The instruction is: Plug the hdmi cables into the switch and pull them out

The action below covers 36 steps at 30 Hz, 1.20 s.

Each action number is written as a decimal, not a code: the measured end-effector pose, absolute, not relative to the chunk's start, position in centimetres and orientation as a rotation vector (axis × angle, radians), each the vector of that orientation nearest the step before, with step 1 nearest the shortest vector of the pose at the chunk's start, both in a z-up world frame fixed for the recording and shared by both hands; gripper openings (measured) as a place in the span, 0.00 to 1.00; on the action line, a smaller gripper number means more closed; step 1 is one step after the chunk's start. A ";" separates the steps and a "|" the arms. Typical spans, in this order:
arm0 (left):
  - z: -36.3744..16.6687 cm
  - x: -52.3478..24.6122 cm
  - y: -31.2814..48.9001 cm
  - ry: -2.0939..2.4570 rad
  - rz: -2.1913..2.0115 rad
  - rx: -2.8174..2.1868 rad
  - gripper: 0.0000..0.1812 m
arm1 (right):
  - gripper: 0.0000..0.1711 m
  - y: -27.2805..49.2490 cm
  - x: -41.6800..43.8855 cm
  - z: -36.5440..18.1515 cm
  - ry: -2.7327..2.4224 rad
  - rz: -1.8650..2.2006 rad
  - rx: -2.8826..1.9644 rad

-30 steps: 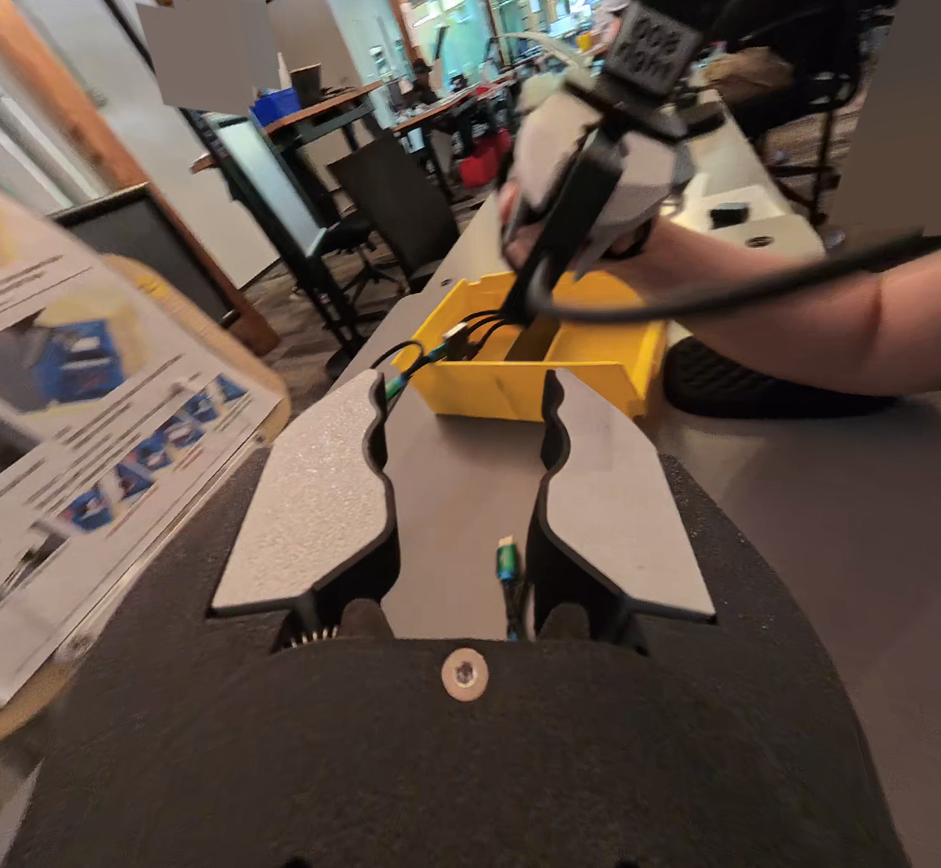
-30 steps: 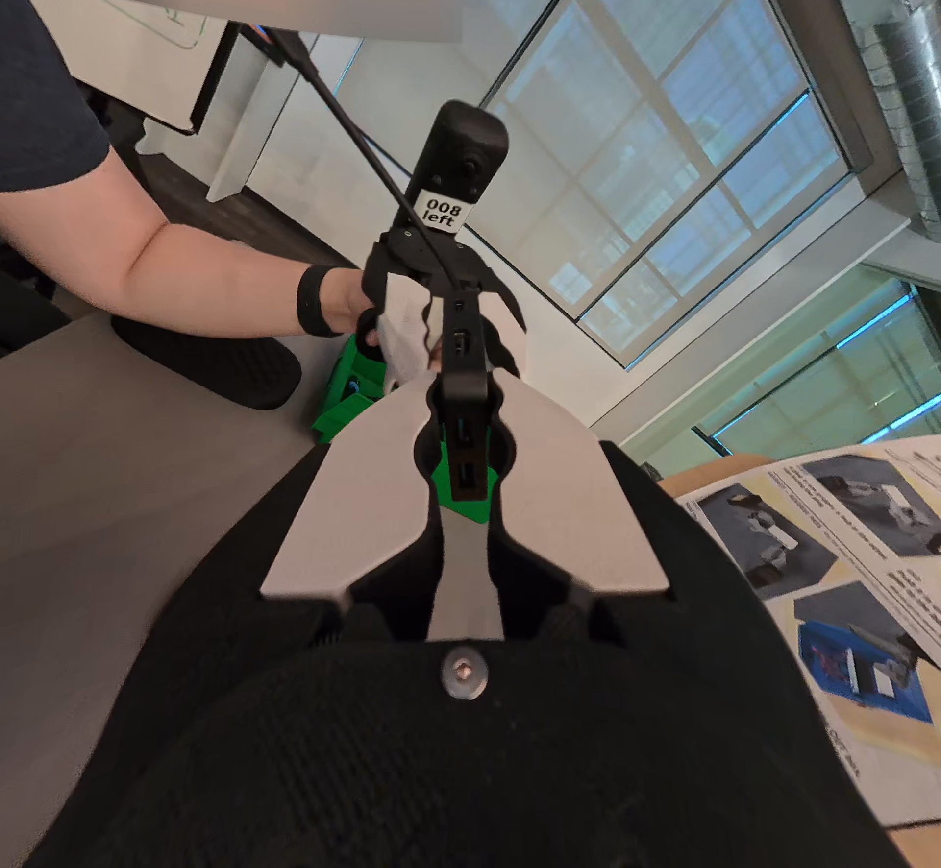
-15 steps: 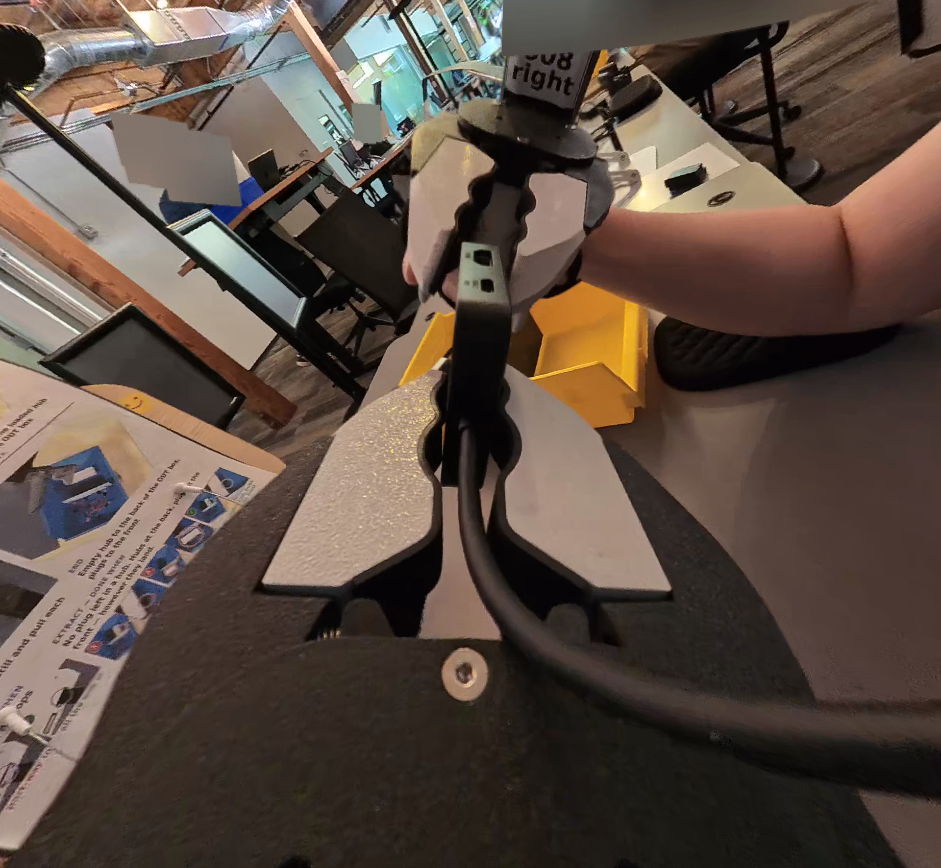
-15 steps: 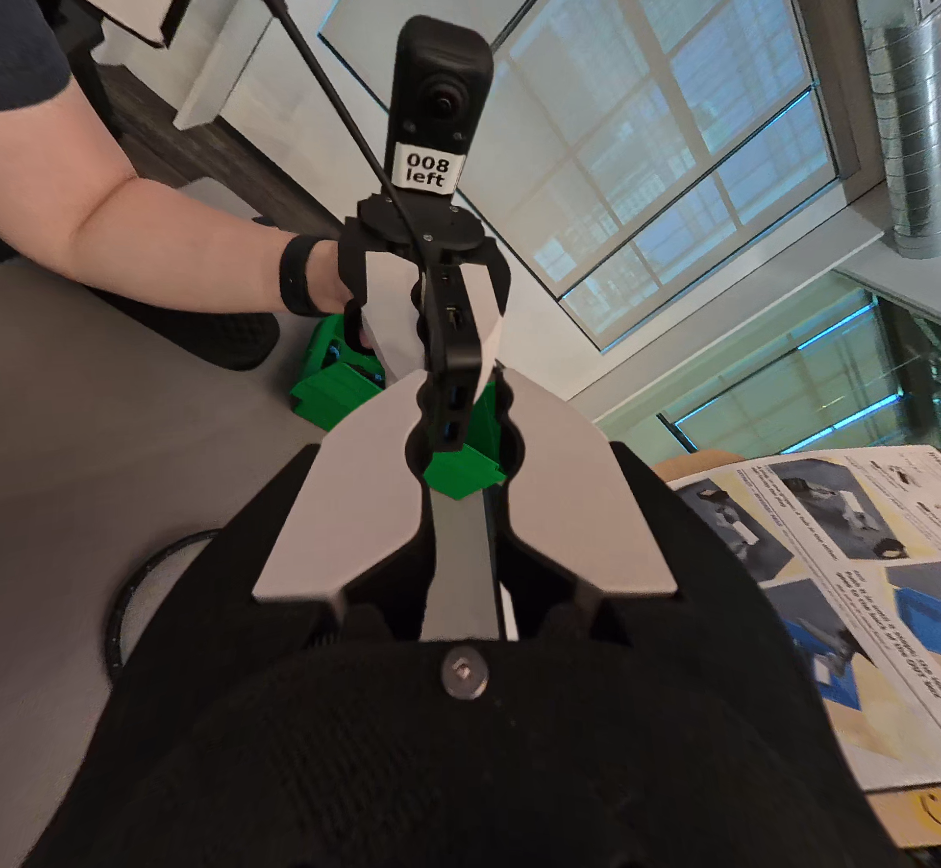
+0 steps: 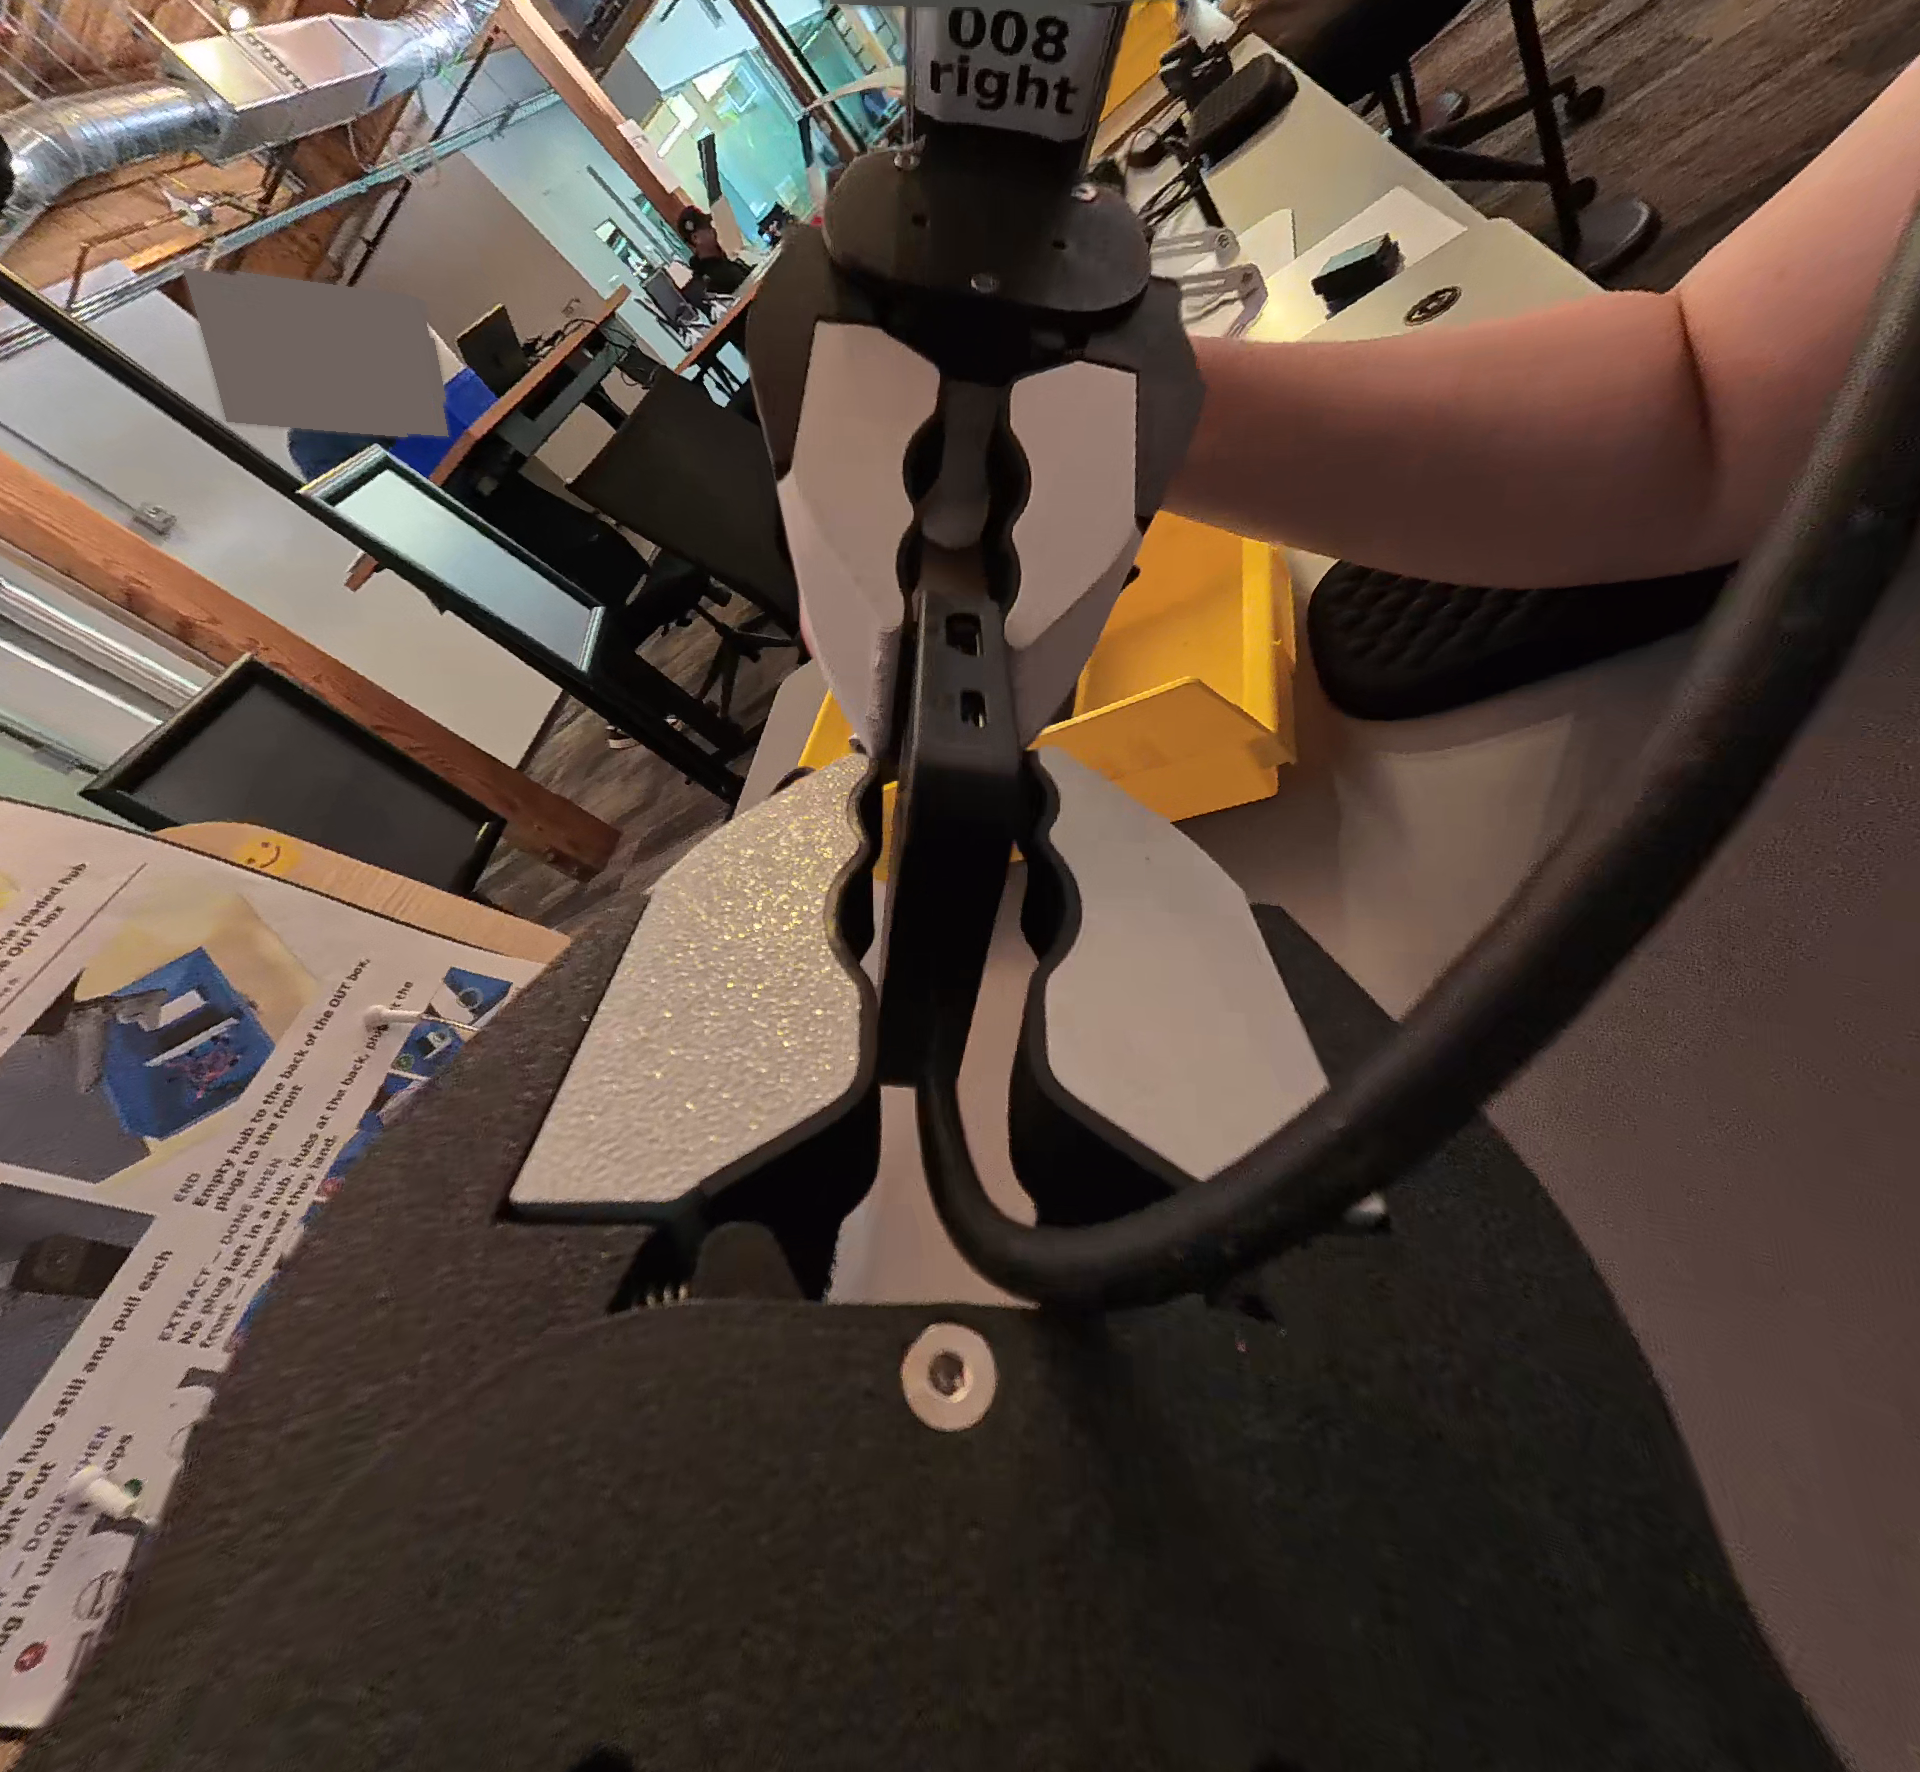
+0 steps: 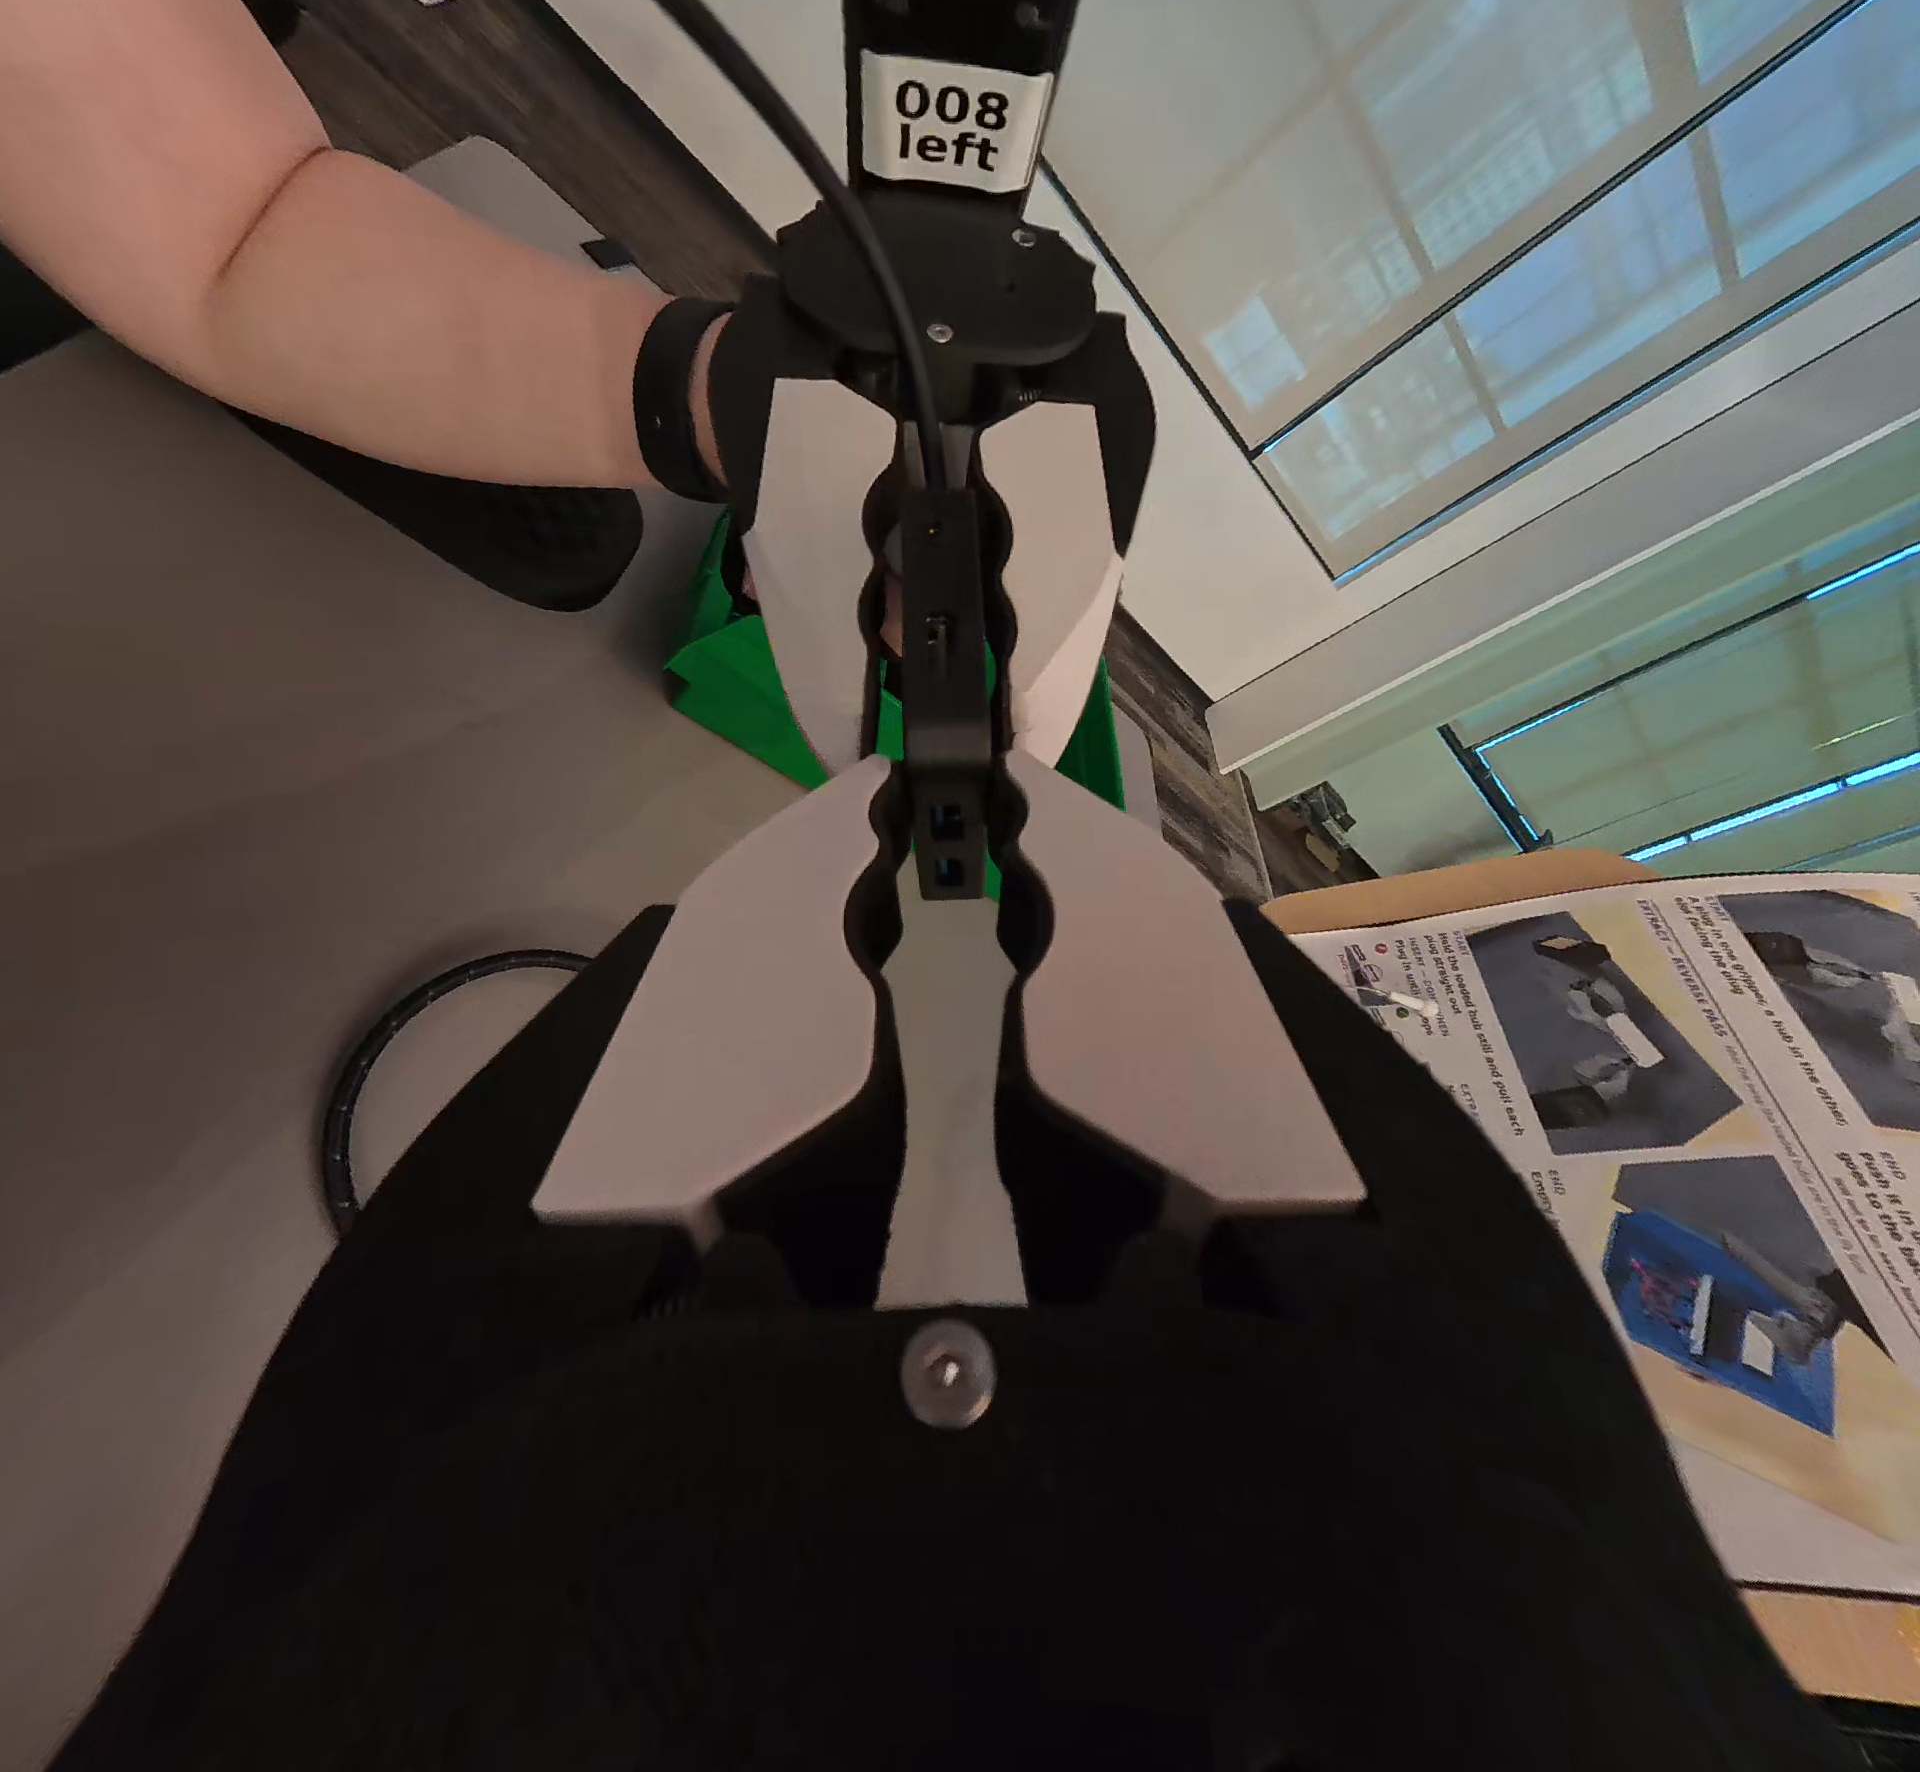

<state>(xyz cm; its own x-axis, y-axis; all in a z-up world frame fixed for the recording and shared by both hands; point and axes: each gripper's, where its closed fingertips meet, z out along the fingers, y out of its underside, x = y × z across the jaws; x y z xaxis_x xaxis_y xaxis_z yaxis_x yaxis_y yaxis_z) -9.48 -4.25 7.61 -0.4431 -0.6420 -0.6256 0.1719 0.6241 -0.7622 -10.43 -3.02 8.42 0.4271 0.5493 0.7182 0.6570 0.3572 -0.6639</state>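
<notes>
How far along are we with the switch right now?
The black switch is lifted, clamped end to end by the left gripper and right gripper. One thick black cable leaves its left-gripper end. The side ports in view look empty, so plugging in and pulling out remain.

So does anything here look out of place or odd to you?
Nothing broken or spilled. The one oddity: both grippers clamp the same black switch in mid-air, left gripper and right gripper facing tip to tip, with its thick black cable looping loose.
</notes>
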 end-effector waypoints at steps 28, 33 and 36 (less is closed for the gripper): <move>12.3 -15.6 10.1 1.499 -0.435 -0.606 0.07 | 0.00 2.0 -5.8 -7.2 -0.746 0.358 -2.398; 12.7 -15.7 9.7 1.493 -0.451 -0.592 0.07 | 0.02 -0.4 -4.9 -13.5 -0.582 0.537 -2.796; 12.8 -15.6 9.5 1.494 -0.467 -0.590 0.07 | 0.05 0.4 -4.0 -14.7 -0.514 0.467 -2.819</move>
<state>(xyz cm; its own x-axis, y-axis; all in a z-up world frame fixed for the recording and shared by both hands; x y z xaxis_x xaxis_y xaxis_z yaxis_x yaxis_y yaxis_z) -15.63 9.46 12.78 0.0355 -0.6252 -0.7797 -0.0692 0.7768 -0.6260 -3.96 0.37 -14.67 0.8873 0.3766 -0.2660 0.3008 -0.9100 -0.2852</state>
